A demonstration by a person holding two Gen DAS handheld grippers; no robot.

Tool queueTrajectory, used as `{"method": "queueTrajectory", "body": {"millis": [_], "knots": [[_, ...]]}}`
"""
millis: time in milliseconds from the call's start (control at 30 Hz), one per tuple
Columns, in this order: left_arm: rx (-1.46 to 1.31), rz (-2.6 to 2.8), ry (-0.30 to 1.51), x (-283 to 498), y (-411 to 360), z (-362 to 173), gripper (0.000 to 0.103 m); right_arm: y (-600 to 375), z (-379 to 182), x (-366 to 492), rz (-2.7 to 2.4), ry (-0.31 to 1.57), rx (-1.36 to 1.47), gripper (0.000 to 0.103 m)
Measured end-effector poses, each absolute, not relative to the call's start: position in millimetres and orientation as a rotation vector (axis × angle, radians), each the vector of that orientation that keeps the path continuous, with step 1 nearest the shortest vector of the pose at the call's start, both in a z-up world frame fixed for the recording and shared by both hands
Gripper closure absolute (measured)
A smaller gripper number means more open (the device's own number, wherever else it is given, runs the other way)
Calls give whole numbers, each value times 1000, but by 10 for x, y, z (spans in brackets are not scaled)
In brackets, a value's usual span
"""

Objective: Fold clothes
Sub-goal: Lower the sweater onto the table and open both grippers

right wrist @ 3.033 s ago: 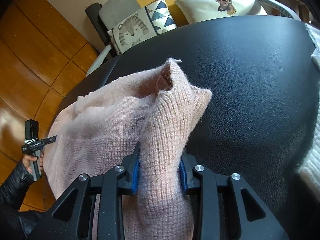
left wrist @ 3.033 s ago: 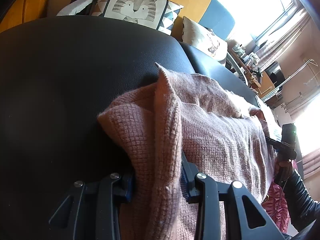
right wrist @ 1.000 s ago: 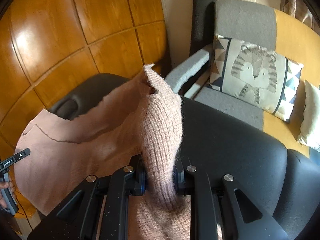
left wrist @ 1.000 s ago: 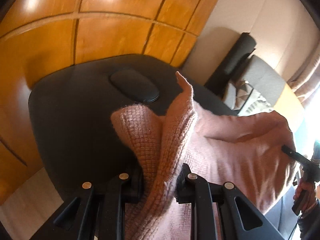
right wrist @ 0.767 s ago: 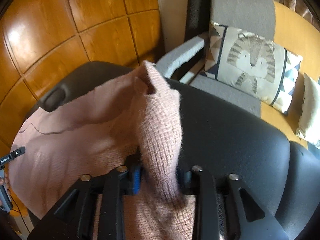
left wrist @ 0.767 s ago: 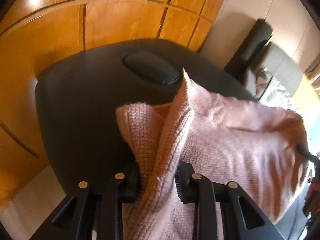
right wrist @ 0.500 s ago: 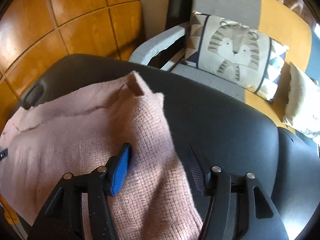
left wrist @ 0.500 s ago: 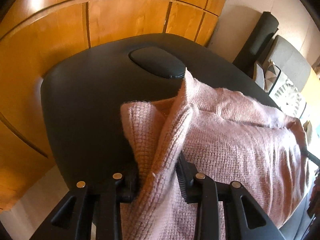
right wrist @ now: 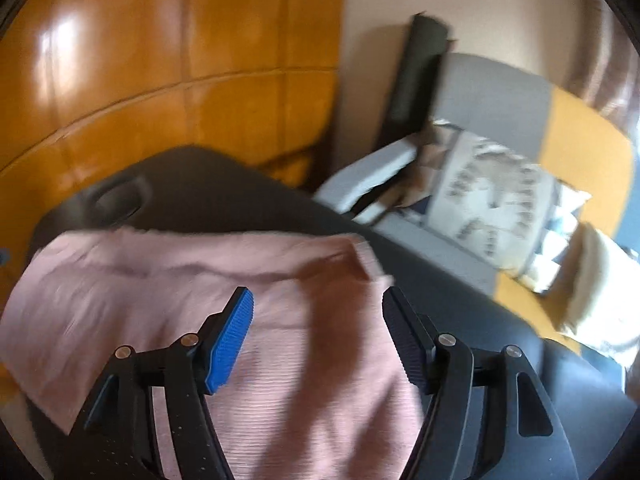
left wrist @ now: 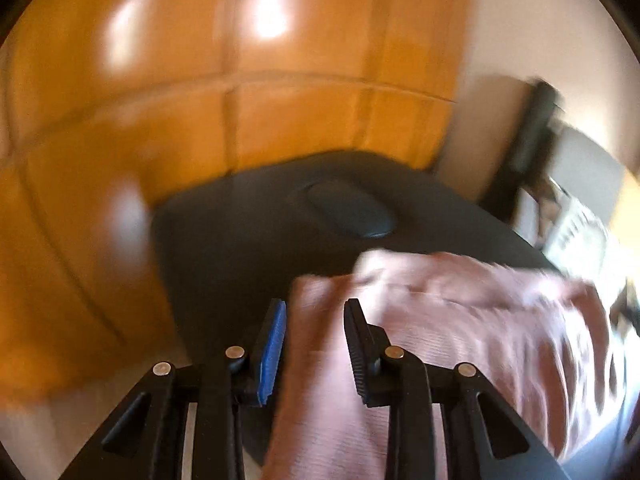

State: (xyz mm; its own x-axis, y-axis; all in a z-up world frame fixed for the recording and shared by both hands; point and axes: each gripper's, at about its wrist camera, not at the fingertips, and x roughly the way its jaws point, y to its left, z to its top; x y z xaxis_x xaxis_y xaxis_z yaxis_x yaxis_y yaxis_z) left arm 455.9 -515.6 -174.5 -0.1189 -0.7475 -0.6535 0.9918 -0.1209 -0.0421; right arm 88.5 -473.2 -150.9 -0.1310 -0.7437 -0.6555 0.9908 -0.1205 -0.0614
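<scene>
Glossy orange wood panels [left wrist: 120, 80] fill the background in both wrist views, and below them we see the black padded table [left wrist: 224, 248], with an oval recess [left wrist: 348, 216] near its far end. Both pictures are smeared by motion, so fine detail is lost. On the table lies the pink knitted sweater [right wrist: 168, 300], spread flat; in the right wrist view it covers the near part of the surface from about nine o'clock to the centre, with one corner reaching toward two o'clock. Our left tongs [left wrist: 314, 320] sit at six o'clock in their own view, and a fold of the sweater runs up between the two fingers; the jaws are closing, though we see a dark gap beside the blue pad [left wrist: 274, 344] and cannot tell whether the other pad touches the knit. Our right tongs [right wrist: 316, 308] stand wide apart and are opening further, with the sweater lying beneath and between them, neither pad pressing on it. At two o'clock in the right wrist view stands a grey and yellow sofa [right wrist: 500, 92] carrying a patterned cushion [right wrist: 492, 192], just beyond the table's edge.
</scene>
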Motion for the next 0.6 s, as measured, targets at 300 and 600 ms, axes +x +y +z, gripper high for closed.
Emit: {"method": "queueTrajectory", "body": {"millis": [300, 600], "knots": [[789, -1697, 625, 4236, -5447, -2155, 72, -4951, -2043, 656, -1593, 691, 753, 33], [794, -1702, 637, 4414, -5362, -2378, 68, -4951, -2218, 640, -1604, 720, 721, 22]]}}
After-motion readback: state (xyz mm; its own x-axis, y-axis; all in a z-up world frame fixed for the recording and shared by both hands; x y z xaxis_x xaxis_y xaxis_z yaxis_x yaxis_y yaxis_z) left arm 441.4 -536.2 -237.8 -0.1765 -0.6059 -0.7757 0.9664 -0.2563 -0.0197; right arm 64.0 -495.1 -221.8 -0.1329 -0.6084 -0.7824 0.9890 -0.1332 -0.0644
